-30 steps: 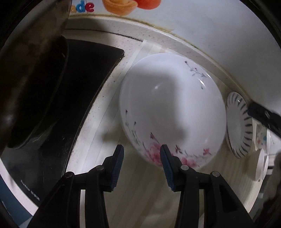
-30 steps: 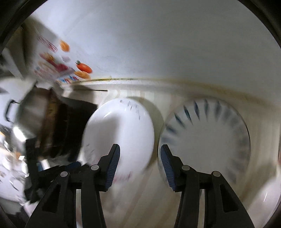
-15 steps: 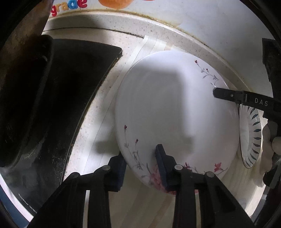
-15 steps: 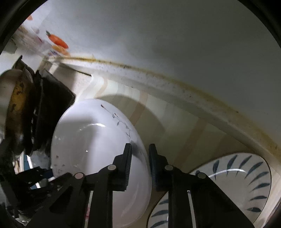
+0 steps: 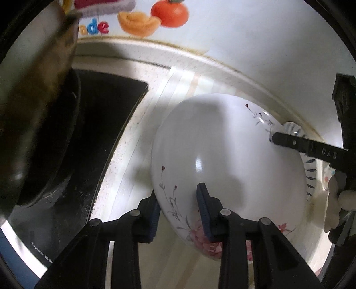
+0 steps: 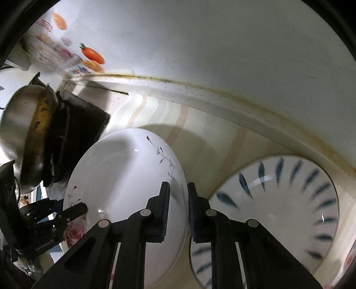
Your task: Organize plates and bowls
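White floral bowl (image 5: 227, 160) pinched by both tongs; striped plate (image 6: 287, 200) clear only rightward

1. We are seeing a white bowl (image 5: 224, 155) carrying thin grey sprigs with small red buds and a pink-red flower cluster at its rim.
2. We are seeing a white plate (image 6: 287, 200) ringed with dark blue leaf-shaped strokes.
3. We are looking at black left tongs (image 5: 178, 213) and black right tongs (image 6: 178, 211), both with dark blue ribbed pads.
4. We are seeing a cream tabletop (image 5: 178, 82) striped in beige bands.
5. We are noticing orange and red fruit pictures (image 5: 153, 15) showing on the white wall.
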Available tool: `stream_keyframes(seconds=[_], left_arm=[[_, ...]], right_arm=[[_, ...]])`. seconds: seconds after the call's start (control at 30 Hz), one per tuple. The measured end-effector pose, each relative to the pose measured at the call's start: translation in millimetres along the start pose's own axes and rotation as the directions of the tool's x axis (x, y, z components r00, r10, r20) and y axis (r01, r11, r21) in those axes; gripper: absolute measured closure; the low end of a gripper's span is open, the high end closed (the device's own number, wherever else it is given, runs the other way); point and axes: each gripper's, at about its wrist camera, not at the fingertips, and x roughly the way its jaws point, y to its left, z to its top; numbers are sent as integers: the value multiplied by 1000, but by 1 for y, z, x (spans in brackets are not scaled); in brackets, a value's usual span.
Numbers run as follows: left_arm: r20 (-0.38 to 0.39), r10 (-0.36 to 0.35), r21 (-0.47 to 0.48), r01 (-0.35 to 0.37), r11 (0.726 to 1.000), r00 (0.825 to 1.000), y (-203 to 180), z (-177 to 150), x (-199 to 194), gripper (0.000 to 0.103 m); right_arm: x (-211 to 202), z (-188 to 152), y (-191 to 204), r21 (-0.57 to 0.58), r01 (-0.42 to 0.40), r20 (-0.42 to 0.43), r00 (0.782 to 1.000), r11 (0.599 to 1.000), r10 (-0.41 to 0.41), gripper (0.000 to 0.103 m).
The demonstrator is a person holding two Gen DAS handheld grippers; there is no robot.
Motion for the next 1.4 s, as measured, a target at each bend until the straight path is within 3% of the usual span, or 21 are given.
stream_keyframes(seconds=[0.33, 0.63, 0.83, 1.0, 1.4], left_arm=[[51, -47, 134, 40, 990, 998, -52, -28, -78, 74], [9, -102, 262, 96, 960, 995, -105, -73, -92, 74], [-76, -112, 336, 132, 933, 991, -134, -108, -72, 74], [-144, -76, 372, 125, 920, 987, -150, -135, -44, 74], [-226, 30, 431, 72, 899, 974, -166, -167, -3, 74]], right_arm=[[-95, -86, -1, 66, -16, 95, 995, 998, 9, 86], [-160, -208, -18, 199, -22, 137, 991, 980, -5, 86], [-163, -281, -35, 297, -25, 123, 992, 955, -13, 86], [-153, -330, -51, 367, -16, 98, 995, 930, -21, 86], [-125, -366, -67, 401, 26, 32, 999, 916, -42, 86]])
